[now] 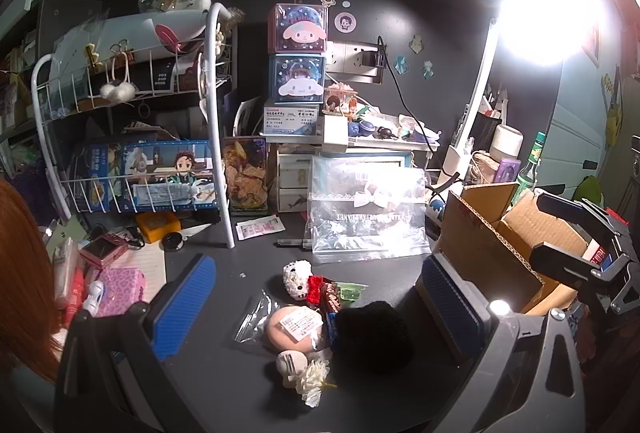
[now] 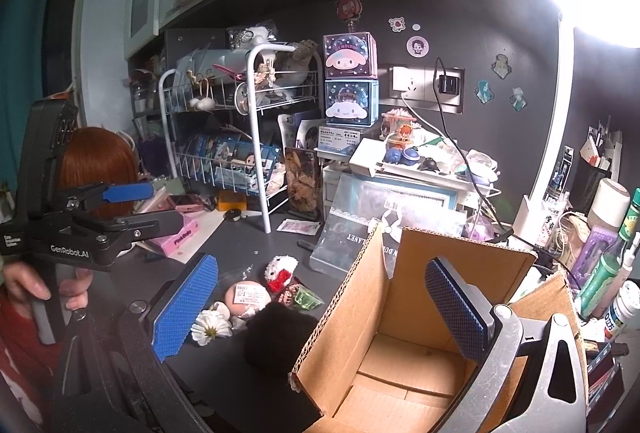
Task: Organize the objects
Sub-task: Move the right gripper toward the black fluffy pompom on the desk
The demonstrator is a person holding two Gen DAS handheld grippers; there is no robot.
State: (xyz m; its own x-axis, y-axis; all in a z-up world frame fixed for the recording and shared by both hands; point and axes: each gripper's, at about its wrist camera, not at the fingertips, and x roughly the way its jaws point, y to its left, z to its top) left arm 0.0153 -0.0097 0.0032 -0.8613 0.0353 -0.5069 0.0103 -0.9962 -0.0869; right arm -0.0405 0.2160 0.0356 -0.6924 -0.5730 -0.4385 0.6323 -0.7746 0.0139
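left gripper: fingers wide apart, nothing between the pads, hanging over the little pile on the desk. You can also see it from the side in the right view, far left, with a hand wrapped round the handle.
right gripper: also spread all the way, empty. One blue finger sits over the open box, the other is out over the desk.
pile: white crochet doll with a red bit, peach round thing in a clear bag, black fuzzy lump, white flower, green wrapper. All bunched up and touching, just left of the box.
box: cardboard, flaps up, looks empty inside as far as I can see. Bottom edge is cut off by the frame.
hard to make out: the black lump is basically a dark blob, no idea what it is. The small pale thing next to the flower is half hidden too. Label on the peach thing is too small to read.
blown out: lamp top right washes out everything around it.
hidden: zip bag leans against the drawers behind it and covers them; red hair blocks the left edge in the left view.
edges: wire rack leg comes down close behind the pile, a pen lies beside it.
open room: bare dark desk between the pile and the rack, and a strip in front. Right side past the box is jammed with bottles.
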